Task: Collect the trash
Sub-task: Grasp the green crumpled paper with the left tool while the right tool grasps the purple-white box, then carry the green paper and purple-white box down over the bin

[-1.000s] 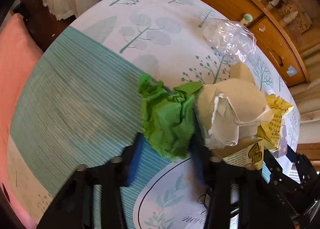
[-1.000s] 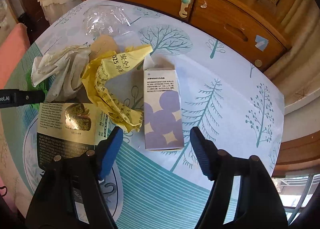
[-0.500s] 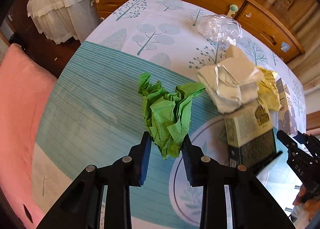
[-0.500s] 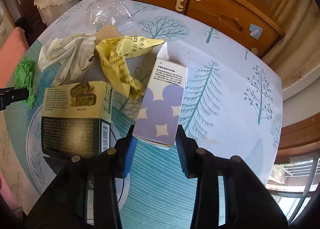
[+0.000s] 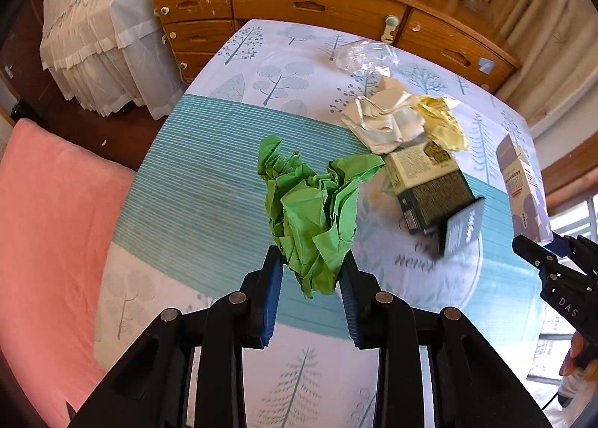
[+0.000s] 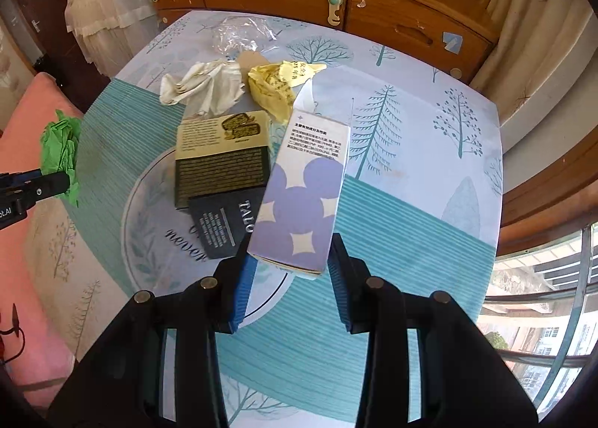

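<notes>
My left gripper (image 5: 311, 271) is shut on a crumpled green paper (image 5: 312, 211), held up above the table. My right gripper (image 6: 291, 256) is shut on a white and purple carton (image 6: 302, 196), also lifted off the cloth. That carton (image 5: 523, 188) shows at the right edge of the left wrist view, and the green paper (image 6: 61, 151) at the left edge of the right wrist view. Left lying on the table are a black and cream box (image 6: 222, 155), a crumpled white paper (image 6: 209, 86), a crumpled yellow wrapper (image 6: 276, 86) and a clear plastic bag (image 6: 239, 31).
The table wears a tree-patterned cloth (image 6: 411, 121) with teal stripes. A wooden dresser (image 5: 317, 5) stands behind it, a white lace cover (image 5: 97, 31) to the far left, and a pink cushion (image 5: 41, 226) beside the table's left edge. A dark flap (image 6: 224, 222) sticks out from the box.
Both grippers closed, the left on the green paper and the right on the purple carton, then rose well above the table carrying them. The other litter stayed where it lay.
</notes>
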